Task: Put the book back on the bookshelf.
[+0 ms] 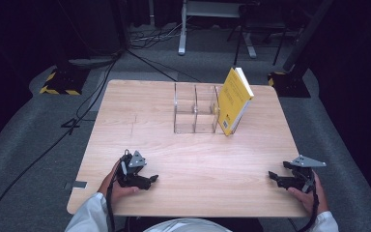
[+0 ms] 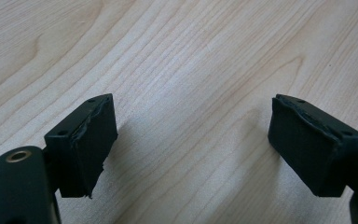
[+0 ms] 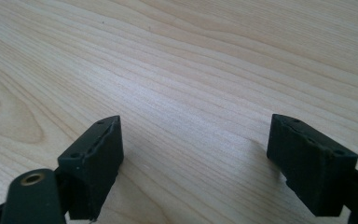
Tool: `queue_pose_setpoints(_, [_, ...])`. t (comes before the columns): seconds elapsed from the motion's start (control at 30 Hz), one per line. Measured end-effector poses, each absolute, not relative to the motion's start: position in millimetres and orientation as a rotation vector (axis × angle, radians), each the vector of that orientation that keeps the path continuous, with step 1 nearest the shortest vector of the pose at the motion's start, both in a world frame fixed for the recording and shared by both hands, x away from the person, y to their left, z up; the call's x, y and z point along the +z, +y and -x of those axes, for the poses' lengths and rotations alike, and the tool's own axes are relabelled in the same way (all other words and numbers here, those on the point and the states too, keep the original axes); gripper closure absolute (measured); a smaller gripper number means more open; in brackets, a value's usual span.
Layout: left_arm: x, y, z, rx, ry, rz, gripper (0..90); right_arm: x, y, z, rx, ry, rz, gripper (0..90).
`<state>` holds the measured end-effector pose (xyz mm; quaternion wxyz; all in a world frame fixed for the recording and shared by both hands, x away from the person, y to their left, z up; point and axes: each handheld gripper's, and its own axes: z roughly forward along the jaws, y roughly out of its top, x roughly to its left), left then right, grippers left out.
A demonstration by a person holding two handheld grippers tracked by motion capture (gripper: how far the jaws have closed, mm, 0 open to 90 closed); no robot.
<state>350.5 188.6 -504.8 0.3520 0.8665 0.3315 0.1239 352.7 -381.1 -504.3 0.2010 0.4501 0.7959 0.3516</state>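
Observation:
A yellow book (image 1: 234, 100) stands tilted at the back of the wooden table (image 1: 188, 159), leaning against the right side of a clear acrylic rack (image 1: 195, 108) with two compartments. My left gripper (image 1: 150, 180) rests near the front left edge, held by a hand, pointing right. In the left gripper view its jaws stand wide apart, left gripper (image 2: 191, 144) open over bare wood. My right gripper (image 1: 272, 176) lies near the front right edge, pointing left. The right gripper (image 3: 193, 158) is open too, nothing between its black pads (image 3: 98, 163).
White sleeves (image 1: 89, 217) come in from the bottom. Beyond the table, cables (image 1: 92, 96) run across the grey floor, with stand bases (image 1: 60, 82) marked in yellow and black and a white frame leg (image 1: 182, 29) at the back.

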Motion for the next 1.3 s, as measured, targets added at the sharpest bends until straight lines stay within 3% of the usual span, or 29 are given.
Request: queue_pose_setpoints(1.3, [-504.7,187.4,-352.5,0.323,0.859,-2.244,15.2,-504.5,-380.8,-353.0,0.97,2.215,-1.27,16.3])
